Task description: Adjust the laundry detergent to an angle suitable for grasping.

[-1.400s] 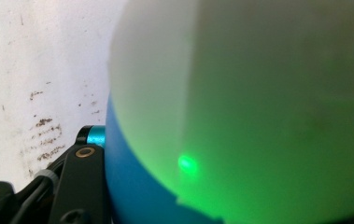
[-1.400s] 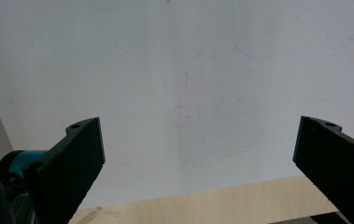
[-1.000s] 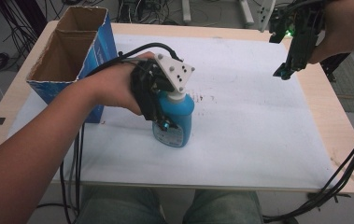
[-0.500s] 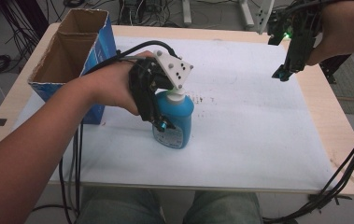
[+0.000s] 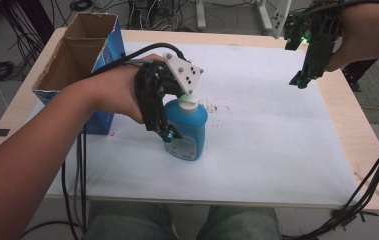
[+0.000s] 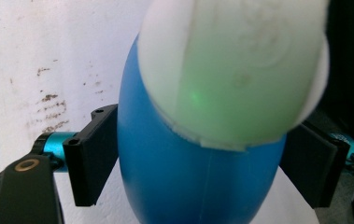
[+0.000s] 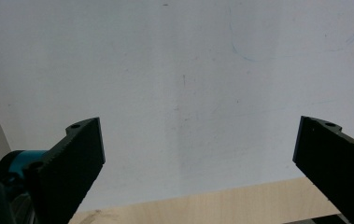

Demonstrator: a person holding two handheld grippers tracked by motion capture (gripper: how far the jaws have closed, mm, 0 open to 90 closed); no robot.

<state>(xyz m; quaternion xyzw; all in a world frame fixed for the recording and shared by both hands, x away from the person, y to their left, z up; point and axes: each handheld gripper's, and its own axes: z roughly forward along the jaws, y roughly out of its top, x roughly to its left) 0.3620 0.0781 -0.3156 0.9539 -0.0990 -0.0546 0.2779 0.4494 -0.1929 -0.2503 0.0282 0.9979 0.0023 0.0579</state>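
- Wide wooden tabletop (image 5: 347, 150) to start, with a white sheet (image 5: 277, 145) spread over most of it and faint brown smudges near its middle.
- Up at ten o'clock, a tall open cardboard box (image 5: 77, 55) with blue sides stands on the tabletop's far left corner, top flaps open.
- Centre stage: the blue bottle (image 5: 187, 127) stands upright on the white sheet, just at four o'clock from the box and apart from it, its white cap (image 5: 189, 100) on top.
- In the left gripper view that bottle (image 6: 188, 177) bulges between the two black jaws, cap (image 6: 235, 65) looming close to the lens with a green glow on it.
- The left tongs (image 5: 169, 135) come down over the bottle from nine o'clock, and their jaws have just been opening: the bottle stands between them, the pads sit right at its flanks, and I can't tell whether they still touch.
- Over at one o'clock, the right tongs (image 5: 299, 80) hang above the sheet's far right edge, well apart from the bottle.
- Right gripper view: those tongs (image 7: 198, 163) spread wide, nothing between the jaws, bare sheet below.
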